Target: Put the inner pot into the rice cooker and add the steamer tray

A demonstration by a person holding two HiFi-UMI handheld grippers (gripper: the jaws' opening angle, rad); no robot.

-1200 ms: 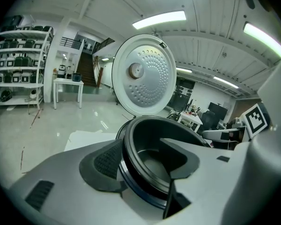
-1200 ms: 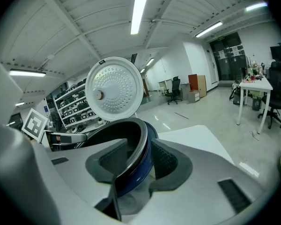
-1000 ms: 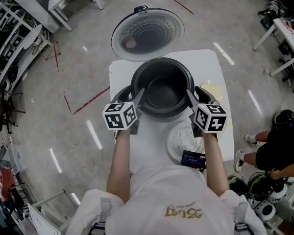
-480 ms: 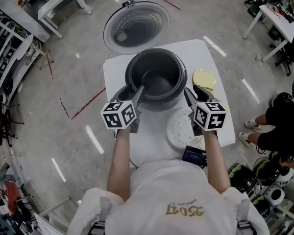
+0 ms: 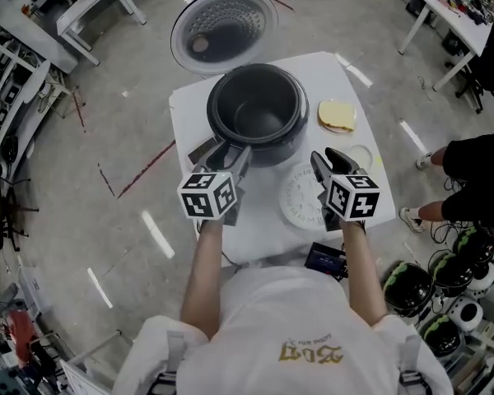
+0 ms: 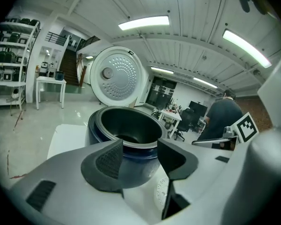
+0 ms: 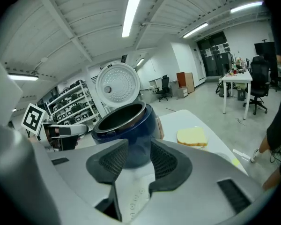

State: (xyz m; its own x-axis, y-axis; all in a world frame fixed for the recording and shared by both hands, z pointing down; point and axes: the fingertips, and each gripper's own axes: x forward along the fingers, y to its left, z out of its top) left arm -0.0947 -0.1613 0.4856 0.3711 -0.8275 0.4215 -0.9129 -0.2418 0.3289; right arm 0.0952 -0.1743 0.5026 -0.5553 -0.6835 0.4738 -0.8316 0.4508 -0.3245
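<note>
Head view: rice cooker [image 5: 273,151] stands on a white table [image 5: 189,115], its lid [image 5: 224,28] thrown back. The inner pot [image 5: 257,118] is seated inside the cooker. The steamer tray [image 5: 300,208] lies flat on the table, just in front of the cooker and to its right, partly under the right gripper [image 5: 328,161]. The left gripper [image 5: 227,156] is near the cooker's front wall, not touching. A yellow block [image 5: 337,115] lies right of the cooker.

Left gripper view: jaws spread, just been closing a little. Nothing between the pads [image 6: 110,159]; the cooker is beyond the gap.

Right gripper view: jaws apart, gripping nothing. The tray shows below the gap, the cooker behind it.
</note>
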